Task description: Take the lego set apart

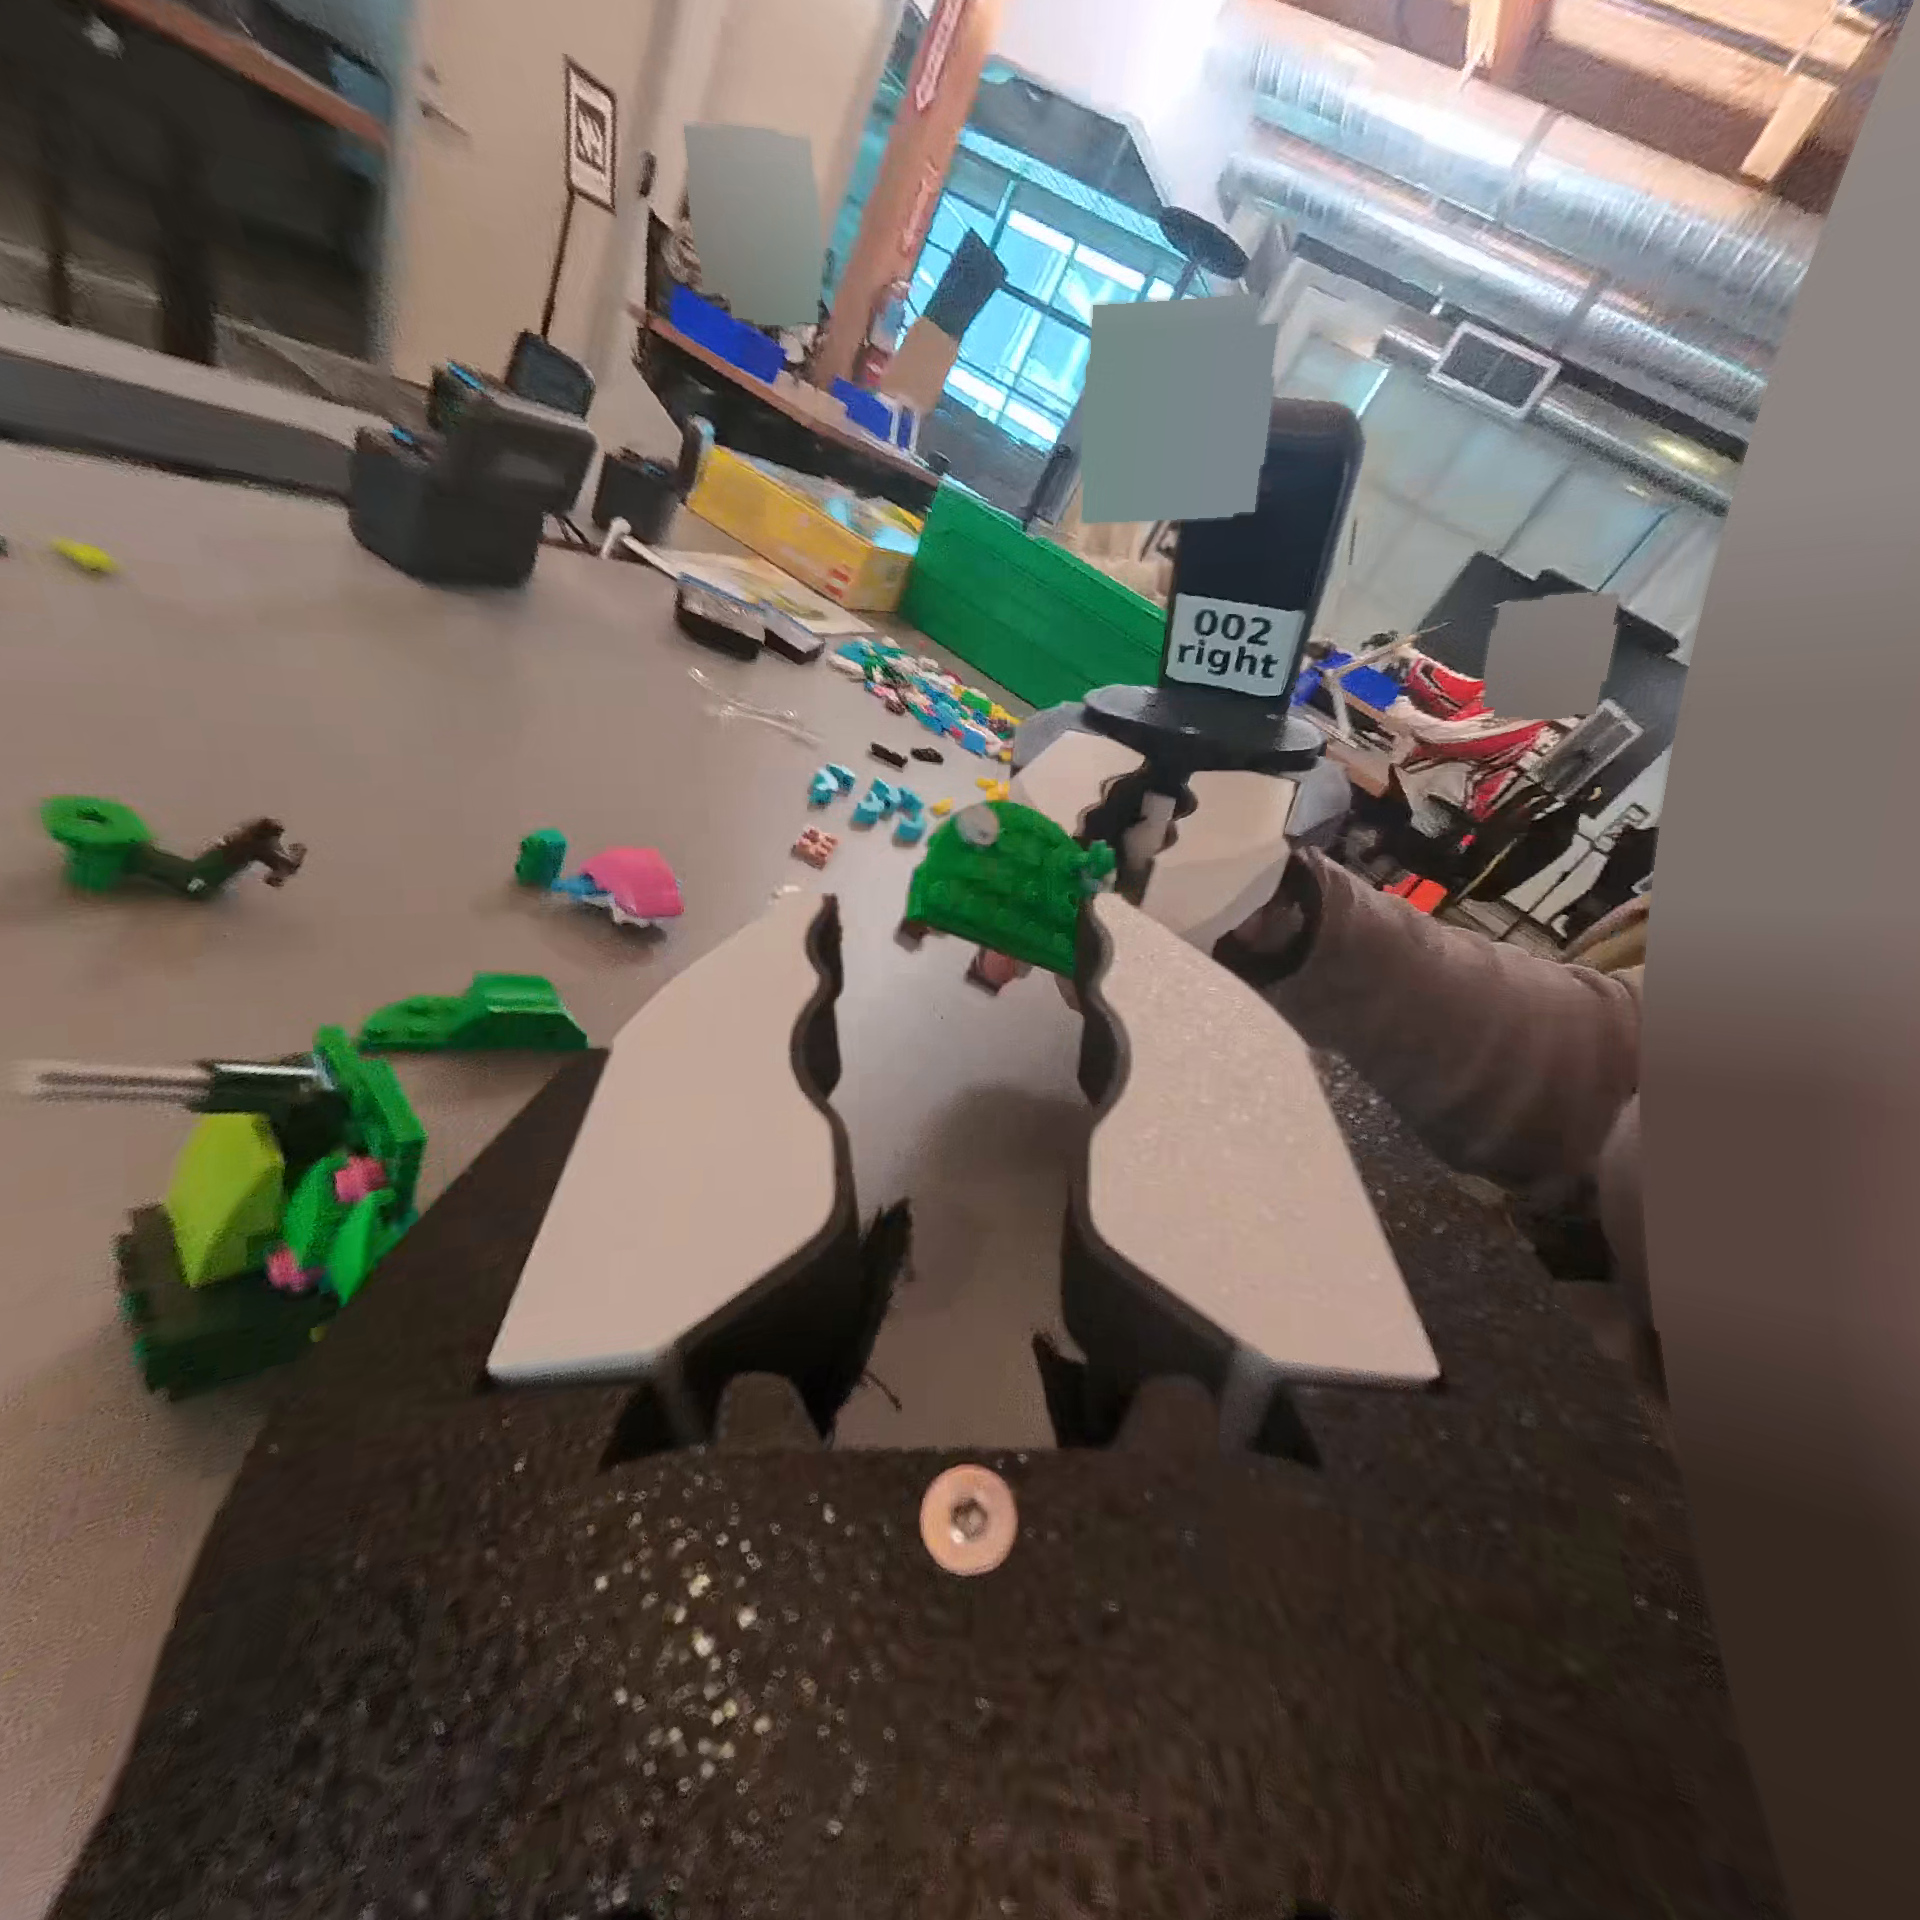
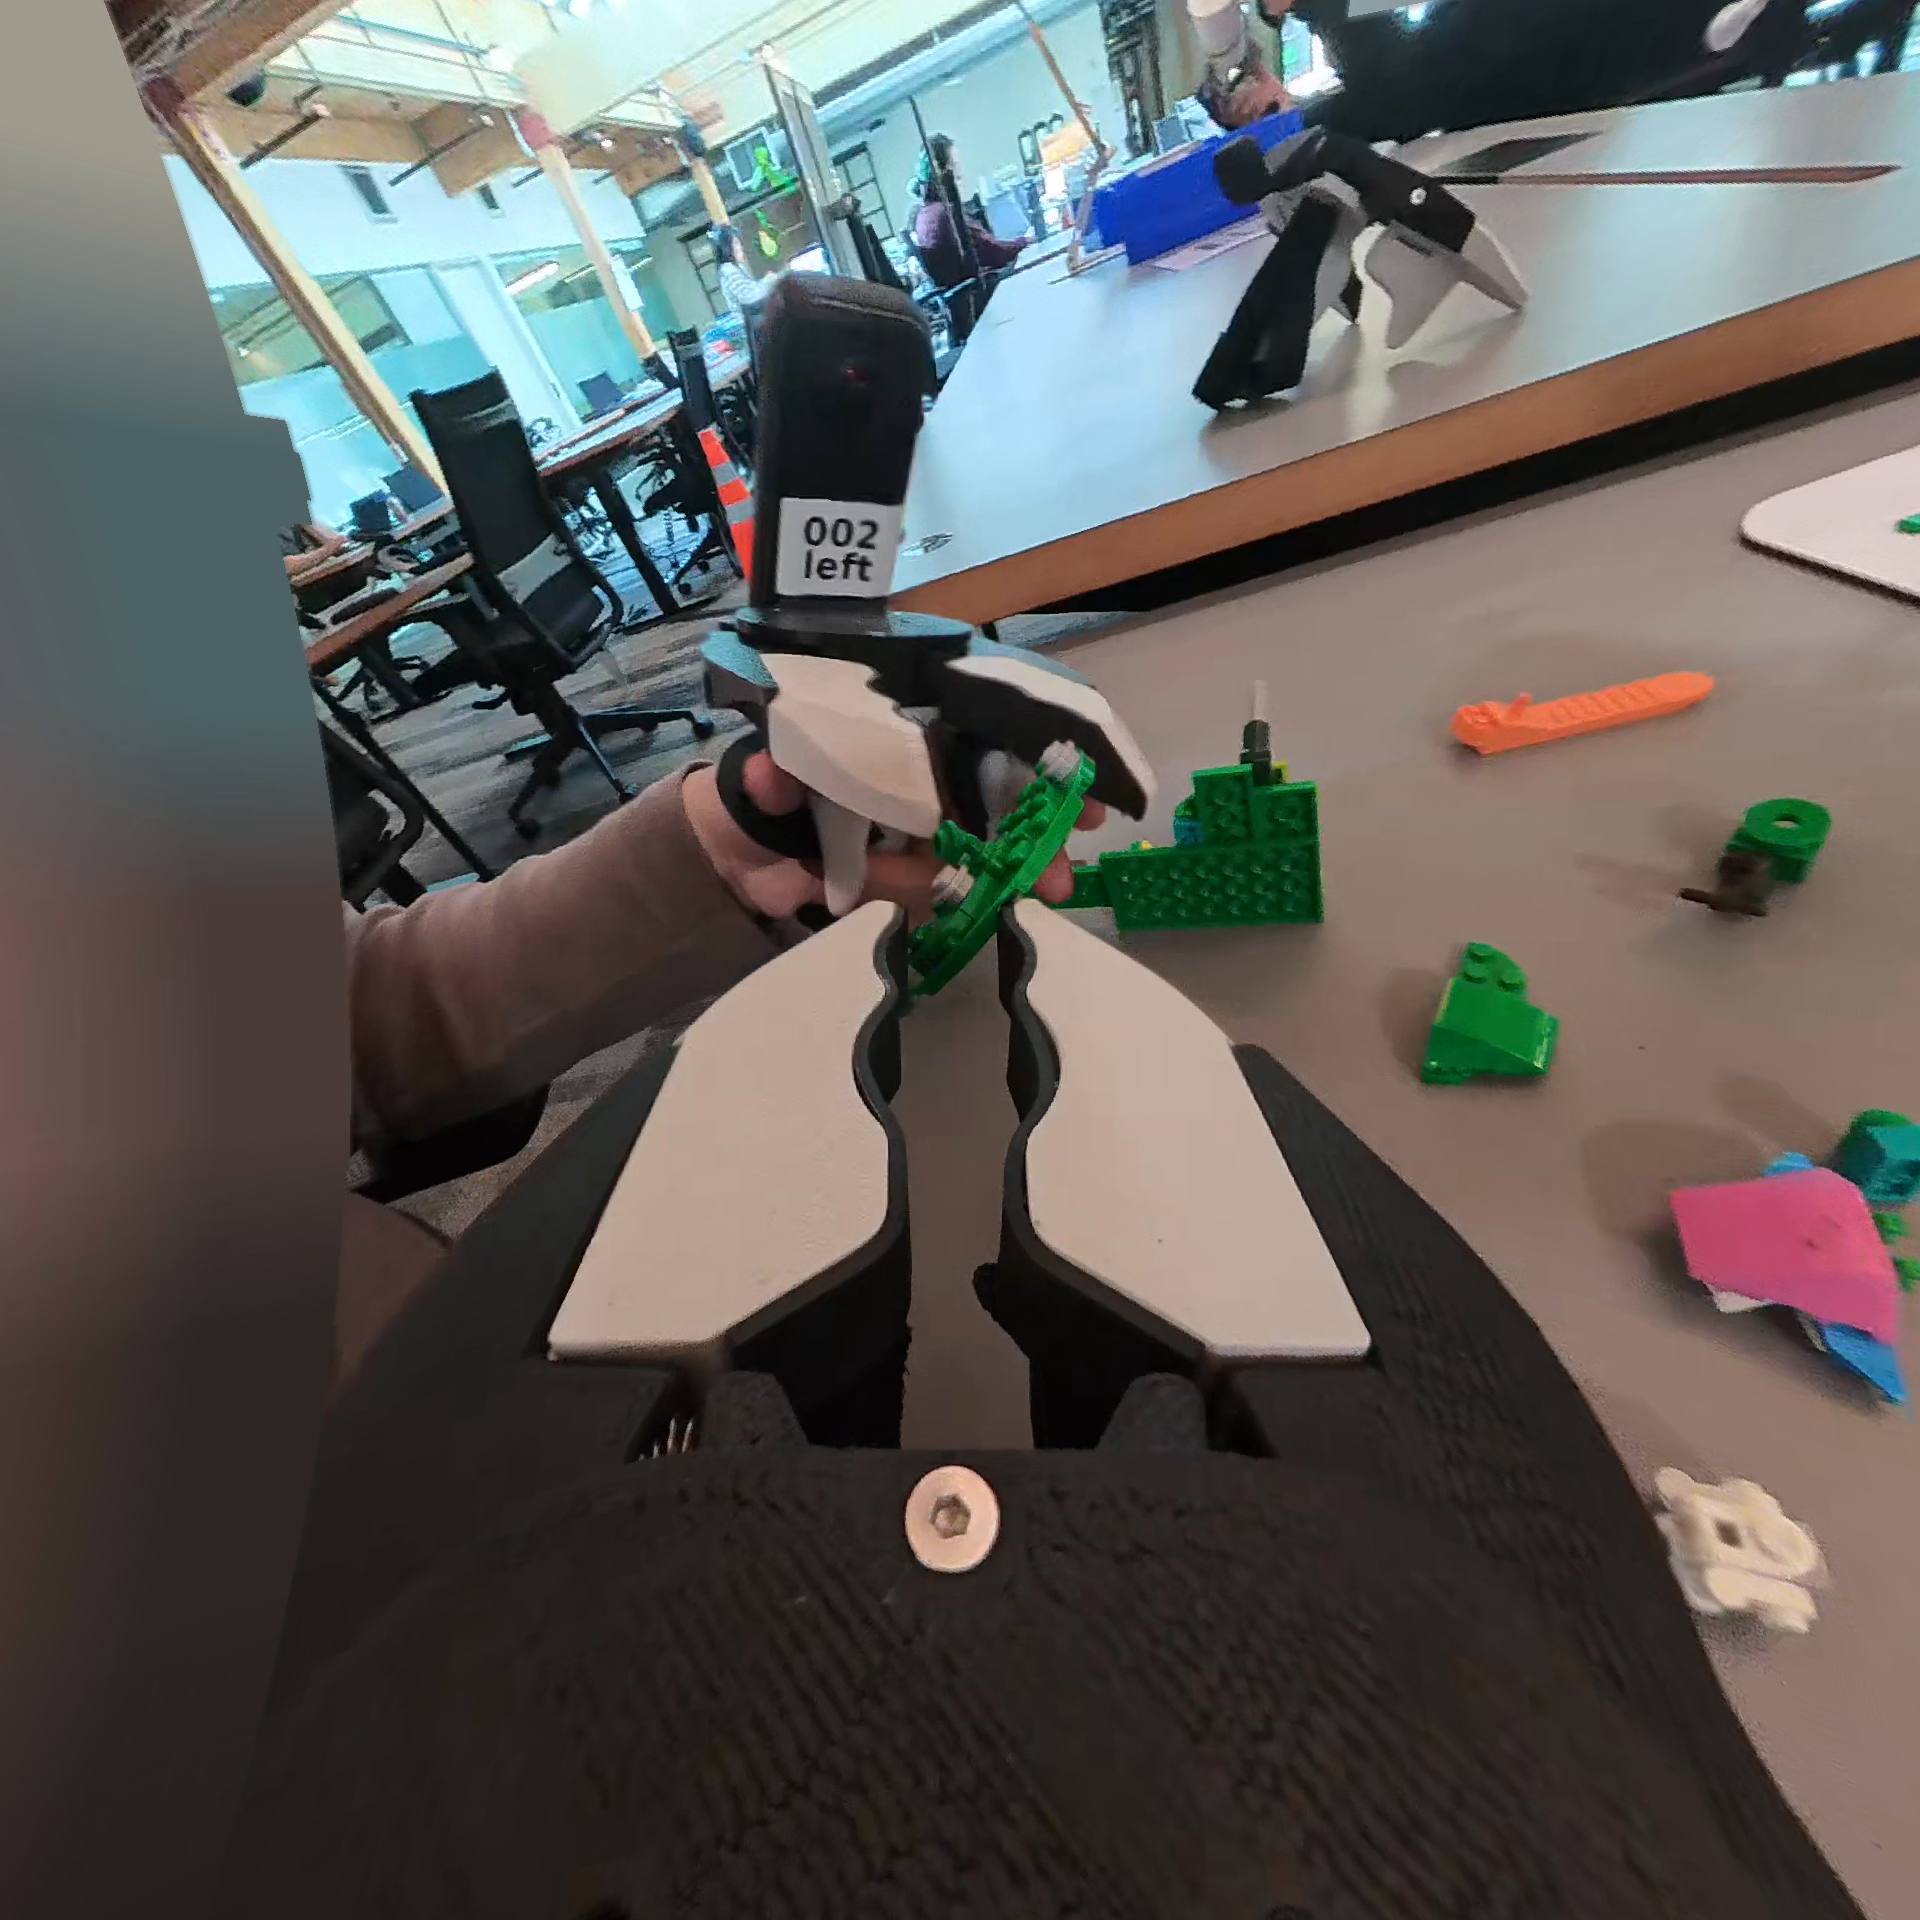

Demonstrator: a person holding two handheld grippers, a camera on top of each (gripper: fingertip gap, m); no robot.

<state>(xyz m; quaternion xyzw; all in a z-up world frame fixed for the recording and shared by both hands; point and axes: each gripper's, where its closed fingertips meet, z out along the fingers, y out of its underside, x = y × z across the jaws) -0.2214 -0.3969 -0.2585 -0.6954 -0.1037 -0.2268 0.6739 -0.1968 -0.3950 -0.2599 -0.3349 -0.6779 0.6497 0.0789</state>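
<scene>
in the left wrist view, the left tool [image 1: 961, 935] has its two pale fingers spread, with bare grey tabletop [image 1: 416, 707] showing through the gap. its right fingertip touches or sits just beside a round green lego plate [image 1: 997, 883] that hangs above the tabletop; the blur makes it hard to say whether there is contact. behind the plate stands the right tool [image 1: 1127, 831], a black and white unit with a white label, and a sleeved arm [image 1: 1455, 1029] reaches in from the right. to the left lie a green and lime lego build [image 1: 270, 1205], a green sloped piece [image 1: 478, 1013], a pink and teal lego piece [image 1: 613, 878] and a green ring piece with a brown stem [image 1: 135, 842]. further back are a heap of small loose bricks [image 1: 935, 696], a yellow box [image 1: 800, 530] and a green bin [image 1: 1018, 603].

in the right wrist view, the right tool [image 2: 951, 920] has its fingers drawn close, pinching the lower edge of the green lego plate [image 2: 987, 873], which stands tilted on edge. the left tool [image 2: 1060, 800] is at the plate's upper end, held by a hand [image 2: 769, 842]; its fingers sit either side of the plate's top rim, though a firm grip cannot be told. beyond the plate a green studded lego base [image 2: 1216, 873] rests on the tabletop [image 2: 1351, 1195], with an orange brick separator [image 2: 1579, 712], a green sloped piece [image 2: 1486, 1018], the pink piece [image 2: 1787, 1257] and a white piece [image 2: 1735, 1558] lying apart on the right.
</scene>
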